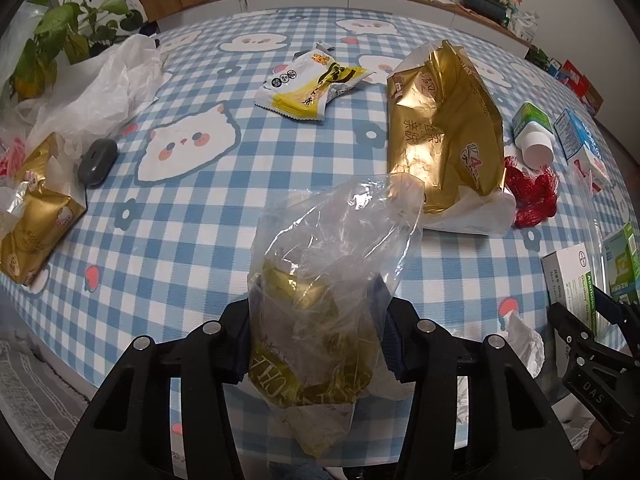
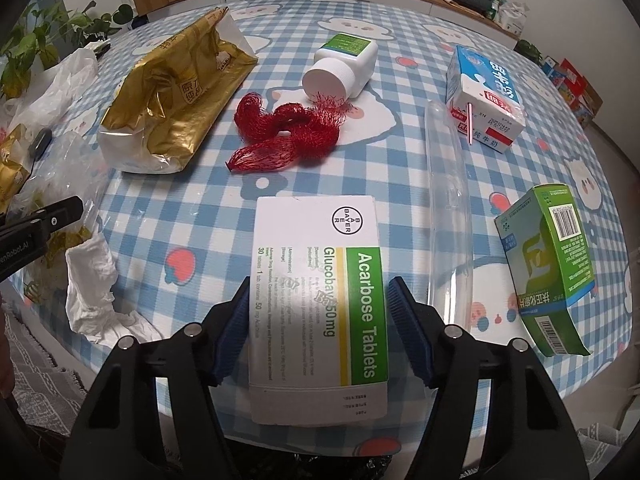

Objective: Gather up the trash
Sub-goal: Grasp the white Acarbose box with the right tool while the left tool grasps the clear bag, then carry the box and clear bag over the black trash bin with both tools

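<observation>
A crumpled clear plastic bag with gold-and-yellow wrappers inside (image 1: 324, 280) stands on the blue-and-white checked tablecloth (image 1: 192, 216), rising between the blue pads of the left gripper (image 1: 318, 344) — both pads press its sides, so it is gripped. A flat white cardboard tablet box with a green stripe (image 2: 320, 300) lies lengthwise between the right gripper (image 2: 318, 332) pads; the left pad touches its edge, the right sits just beside it — half-open, whether it is clamped I cannot tell
</observation>
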A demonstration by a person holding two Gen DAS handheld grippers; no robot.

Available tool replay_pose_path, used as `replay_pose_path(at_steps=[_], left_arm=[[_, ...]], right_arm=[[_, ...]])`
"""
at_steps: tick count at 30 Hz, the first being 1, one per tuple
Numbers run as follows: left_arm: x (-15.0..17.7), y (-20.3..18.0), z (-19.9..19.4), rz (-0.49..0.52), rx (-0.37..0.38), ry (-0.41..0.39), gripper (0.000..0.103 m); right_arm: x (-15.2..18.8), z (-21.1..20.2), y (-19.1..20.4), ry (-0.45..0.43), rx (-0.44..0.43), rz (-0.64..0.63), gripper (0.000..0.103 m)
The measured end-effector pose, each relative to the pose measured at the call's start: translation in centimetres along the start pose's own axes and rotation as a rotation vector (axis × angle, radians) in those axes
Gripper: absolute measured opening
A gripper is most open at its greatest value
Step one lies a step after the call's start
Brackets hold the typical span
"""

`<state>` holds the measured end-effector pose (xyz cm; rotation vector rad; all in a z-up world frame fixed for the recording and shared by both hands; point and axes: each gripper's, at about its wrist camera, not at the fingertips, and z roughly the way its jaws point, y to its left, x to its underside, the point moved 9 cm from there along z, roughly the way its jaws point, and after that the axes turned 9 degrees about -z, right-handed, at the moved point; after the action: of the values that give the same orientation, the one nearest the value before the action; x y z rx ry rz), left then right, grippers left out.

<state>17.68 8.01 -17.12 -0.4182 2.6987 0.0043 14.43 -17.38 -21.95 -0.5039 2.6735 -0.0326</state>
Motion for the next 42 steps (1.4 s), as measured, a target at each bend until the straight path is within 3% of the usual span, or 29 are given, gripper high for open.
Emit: replay_pose_path(at_steps=[6,24,32,35,42], left_arm=[[-0.1,0.3,-0.4,-0.023,0.019,-0.005,0.037],[0.4,0.9,-5.5,-0.05,0.037,-0.092,0.036],[2.5,1.0,-9.0,-0.081,0.092,-0.153,0.036],[3.6,1.0,-9.9,-0.08,0.07,-0.176,0.036],[7.1,1.8,-11.1,-0.101,0.095,-0.172,0.036]], right_arm=[[0.0,0.0,-0.2,0.0,0.002,0.007,0.058],[0.0,-3.5,-0.7,-0.084,-0.006,0.055,0.058],[1.4,-6.8,0.2,-0.158,-0.016,0.065,0.058],[2.0,-8.1,0.5,-0.176,-0.017,0.071,0.058],[4.2,-10.4,1.9,-0.205,-0.029,0.063,0.058]])
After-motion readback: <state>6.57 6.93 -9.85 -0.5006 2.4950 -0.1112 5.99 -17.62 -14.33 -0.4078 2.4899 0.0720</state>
